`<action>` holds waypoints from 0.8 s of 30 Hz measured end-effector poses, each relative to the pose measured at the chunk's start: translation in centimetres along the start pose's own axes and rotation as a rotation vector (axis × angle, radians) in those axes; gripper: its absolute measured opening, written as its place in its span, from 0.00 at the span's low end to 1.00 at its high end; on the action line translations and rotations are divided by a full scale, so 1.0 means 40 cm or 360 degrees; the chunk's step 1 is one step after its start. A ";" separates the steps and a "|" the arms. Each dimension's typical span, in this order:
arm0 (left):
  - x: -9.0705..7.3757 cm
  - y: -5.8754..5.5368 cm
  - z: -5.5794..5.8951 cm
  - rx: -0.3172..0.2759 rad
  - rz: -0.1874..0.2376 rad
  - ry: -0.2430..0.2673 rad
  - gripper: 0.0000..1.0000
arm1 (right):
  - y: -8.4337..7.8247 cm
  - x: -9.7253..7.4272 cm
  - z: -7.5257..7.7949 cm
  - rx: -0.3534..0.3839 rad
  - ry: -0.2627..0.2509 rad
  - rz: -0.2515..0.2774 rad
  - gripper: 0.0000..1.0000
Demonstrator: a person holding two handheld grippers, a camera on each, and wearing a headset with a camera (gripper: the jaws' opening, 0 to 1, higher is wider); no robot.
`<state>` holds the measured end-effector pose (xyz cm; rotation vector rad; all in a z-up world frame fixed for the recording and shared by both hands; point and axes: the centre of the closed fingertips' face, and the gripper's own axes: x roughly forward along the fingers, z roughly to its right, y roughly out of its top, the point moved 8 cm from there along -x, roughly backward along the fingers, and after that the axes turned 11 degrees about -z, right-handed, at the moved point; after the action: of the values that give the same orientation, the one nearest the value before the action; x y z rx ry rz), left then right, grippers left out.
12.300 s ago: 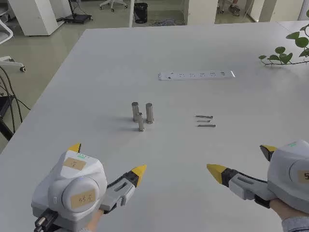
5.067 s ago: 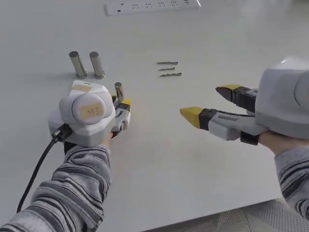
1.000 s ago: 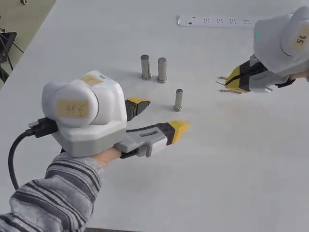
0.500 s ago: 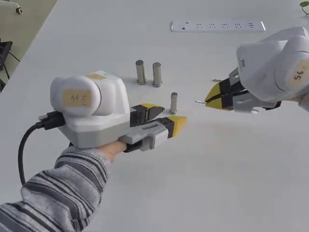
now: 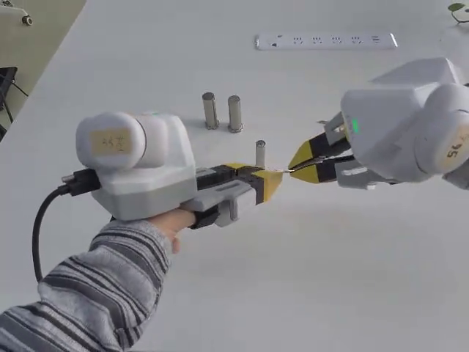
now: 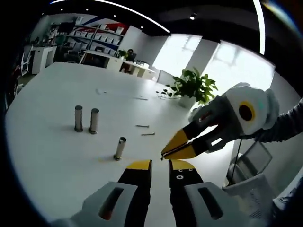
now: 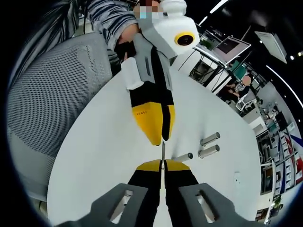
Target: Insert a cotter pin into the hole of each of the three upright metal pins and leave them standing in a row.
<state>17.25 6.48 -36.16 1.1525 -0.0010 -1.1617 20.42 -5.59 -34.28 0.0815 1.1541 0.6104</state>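
Observation:
Three upright metal pins stand on the white table: two side by side (image 5: pixel 209 110) (image 5: pixel 234 114) and one apart, nearer me (image 5: pixel 260 152). My right gripper (image 5: pixel 299 166) is shut on a thin cotter pin (image 7: pixel 162 151), held above the table in front of the near pin. The cotter pin points at the tips of my left gripper (image 5: pixel 256 176), and its free end reaches them. The left jaws stand only narrowly apart in the left gripper view (image 6: pixel 161 165), with the right gripper (image 6: pixel 173 150) just beyond. Two more cotter pins (image 6: pixel 142 126) (image 6: pixel 147 134) lie on the table.
A white power strip (image 5: pixel 326 40) lies at the far side of the table (image 5: pixel 352 279). A potted plant (image 6: pixel 194 87) stands beyond the table's end. A grey mesh chair (image 7: pixel 47 104) is at the near edge. A black cable (image 5: pixel 40 220) trails from the left gripper.
My right gripper lifted a cotter pin from the table and carried it left to the left gripper's tips. The left jaws have narrowed from wide open.

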 end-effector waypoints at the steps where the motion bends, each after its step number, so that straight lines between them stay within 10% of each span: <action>1: 0.000 0.000 0.001 -0.0008 0.0004 -0.0004 0.08 | 0.003 -0.002 0.001 -0.0006 -0.0009 0.0004 0.00; 24: 0.005 0.004 0.014 -0.0070 0.0064 -0.0037 0.00 | 0.015 -0.012 0.002 -0.0015 -0.0036 0.0035 0.00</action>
<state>17.16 5.94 -35.89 1.0952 -0.0163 -1.1345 20.10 -5.30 -33.61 0.0930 1.1299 0.6327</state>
